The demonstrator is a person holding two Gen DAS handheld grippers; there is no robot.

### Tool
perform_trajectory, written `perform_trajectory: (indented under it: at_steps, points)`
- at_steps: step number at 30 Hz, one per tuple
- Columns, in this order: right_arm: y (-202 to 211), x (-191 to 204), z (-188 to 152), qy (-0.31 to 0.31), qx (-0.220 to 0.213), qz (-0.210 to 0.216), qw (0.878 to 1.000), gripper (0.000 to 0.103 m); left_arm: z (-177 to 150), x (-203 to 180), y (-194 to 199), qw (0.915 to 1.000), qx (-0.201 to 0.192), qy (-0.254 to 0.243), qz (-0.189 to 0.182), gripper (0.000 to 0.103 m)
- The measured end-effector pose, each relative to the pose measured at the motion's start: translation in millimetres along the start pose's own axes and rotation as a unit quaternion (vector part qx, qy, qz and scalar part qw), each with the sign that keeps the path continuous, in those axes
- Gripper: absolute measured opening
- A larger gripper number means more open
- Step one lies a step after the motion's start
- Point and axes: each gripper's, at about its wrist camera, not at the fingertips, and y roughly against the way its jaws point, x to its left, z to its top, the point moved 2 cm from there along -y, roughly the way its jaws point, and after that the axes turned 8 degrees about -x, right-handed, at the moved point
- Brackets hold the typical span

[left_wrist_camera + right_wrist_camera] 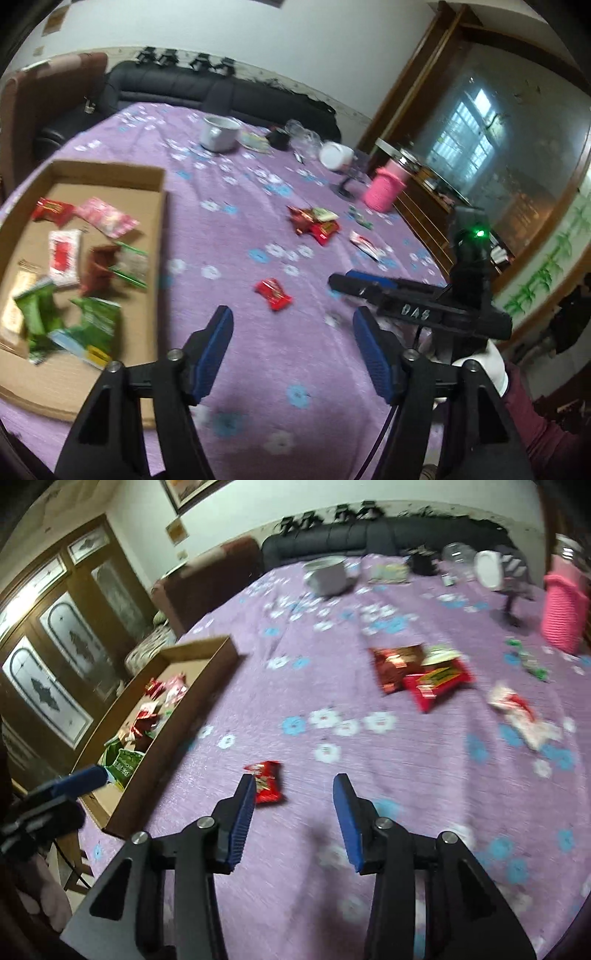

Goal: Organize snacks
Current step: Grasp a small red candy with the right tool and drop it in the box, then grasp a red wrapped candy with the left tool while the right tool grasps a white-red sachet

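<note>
Both grippers hover over a table covered in a purple flowered tablecloth [229, 206], and neither holds anything. Seen from its own wrist camera, the left gripper [293, 326] has its blue-padded jaws wide apart above bare cloth near the table's near edge; the right gripper [293, 788] likewise has its jaws spread open, with a small red snack packet [266, 781] lying just beyond and touching the line of its left fingertip. That same red packet [274, 293] shows in the left view, lying alone on the cloth between the two tools. A shallow cardboard box [110, 177] sits along the table's left edge and already contains several snacks: a red packet [51, 210], a pink one [107, 218], a white-and-red one [64, 258], a brown one [99, 269], and a few green packets [94, 325]. Farther toward the middle of the table lies a loose cluster of red and dark-red wrappers [421, 674], with a white-and-red packet [517, 712] well apart toward the right edge. Along the far edge stand a white mug [219, 133], a tipped white container [334, 155] and a pink knitted holder [384, 188]. Motion blur hides the printing on the packets.
</note>
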Motion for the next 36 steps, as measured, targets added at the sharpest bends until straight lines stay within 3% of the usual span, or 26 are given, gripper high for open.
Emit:
perform_trajectory:
  at_steps: [5,11,18,25,31,35,36]
  points:
    - [29,-42,-11,-0.038,-0.014,-0.026,0.999,0.047,-10,-22,-13,0.9987,0.032,0.011,-0.039,0.069]
    - [57,-95,-18,-0.080,-0.030,-0.052,0.995,0.047,-21,-43,-32,0.9978,0.061,-0.024,-0.013,0.069]
    - [77,-165,12,-0.118,-0.078,-0.095,0.985,0.047,-23,-46,-43,0.9969,0.074,-0.027,0.004,0.069]
    - [27,-189,42,-0.105,-0.045,-0.121,0.986,0.046,-18,-41,-62,0.9974,0.070,-0.010,0.013,0.068]
    - [-35,-168,53,-0.026,-0.001,-0.127,0.992,0.047,-13,-38,-84,0.9959,0.081,-0.010,0.040,0.068]
    - [-38,-167,45,0.001,-0.006,-0.139,0.990,0.049,-8,-34,-107,0.9941,0.087,-0.019,0.062,0.069]
    - [-36,-168,44,-0.001,-0.006,-0.135,0.991,0.044,-7,-32,-115,0.9933,0.089,-0.022,0.070,0.069]
